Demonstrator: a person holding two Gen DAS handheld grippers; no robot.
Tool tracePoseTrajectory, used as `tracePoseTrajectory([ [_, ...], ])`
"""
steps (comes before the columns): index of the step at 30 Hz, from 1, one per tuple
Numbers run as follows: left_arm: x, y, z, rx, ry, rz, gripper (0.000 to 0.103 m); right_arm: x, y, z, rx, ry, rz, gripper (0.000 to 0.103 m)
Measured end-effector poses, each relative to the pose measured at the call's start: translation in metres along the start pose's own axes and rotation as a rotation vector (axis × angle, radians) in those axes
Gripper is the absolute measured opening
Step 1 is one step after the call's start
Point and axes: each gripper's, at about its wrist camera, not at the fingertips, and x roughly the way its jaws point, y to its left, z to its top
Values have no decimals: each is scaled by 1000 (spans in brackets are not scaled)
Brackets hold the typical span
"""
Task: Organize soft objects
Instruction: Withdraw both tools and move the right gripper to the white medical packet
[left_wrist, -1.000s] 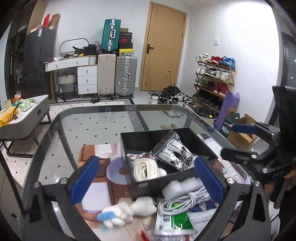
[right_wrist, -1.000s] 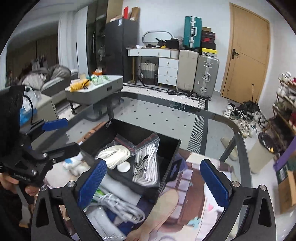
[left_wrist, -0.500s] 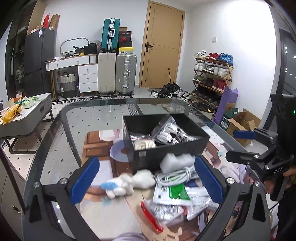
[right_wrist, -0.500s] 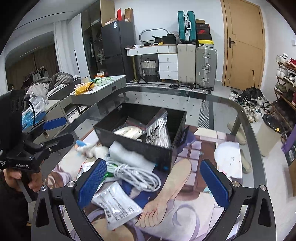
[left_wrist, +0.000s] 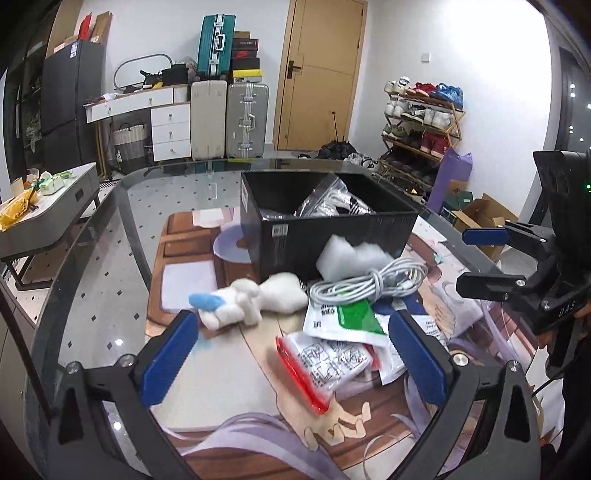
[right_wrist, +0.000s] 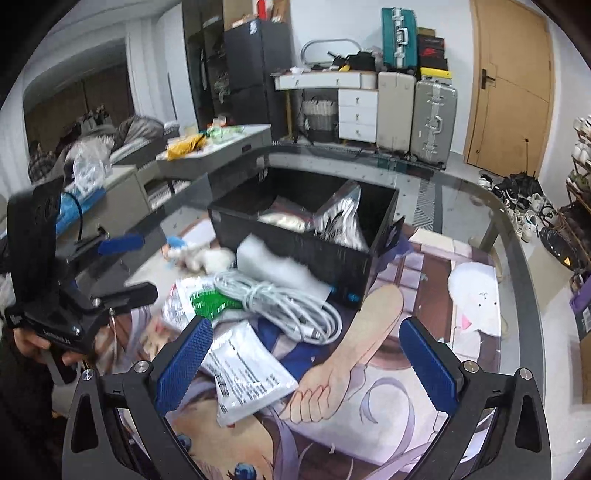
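Both grippers, left (left_wrist: 293, 354) and right (right_wrist: 306, 360), hung wide and empty; by my judgement, between picks. Next: close on the white plush toy (left_wrist: 247, 301) at eleven o'clock, before the black rectangular box (left_wrist: 325, 232)

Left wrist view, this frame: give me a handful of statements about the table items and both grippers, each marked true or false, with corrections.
1. The white plush toy lies inside the black box. False: it lies on the mat in front of the box.
2. The coiled white cable rests on the pile of packets outside the box. True.
3. The left gripper is shut on the red-edged packet. False: its jaws stand wide apart and hold nothing.
4. A clear bag of white cords stands inside the box. True.
5. The right gripper is open and empty. True.
6. The white foam piece lies far from the box. False: it lies against the box's front wall.
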Motion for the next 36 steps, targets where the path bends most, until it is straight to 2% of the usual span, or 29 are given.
tracePoseTrajectory([
  [25, 8, 1, -11, -5, 41, -27, 103, 49, 33, -34, -144, 187, 84, 103],
  [31, 9, -2, -12, 4, 43, -28, 103, 65, 35, -35, -111, 227, 74, 103],
  [36, 8, -1, -13, -5, 44, -33, 103, 69, 36, -30, -76, 218, 74, 103],
])
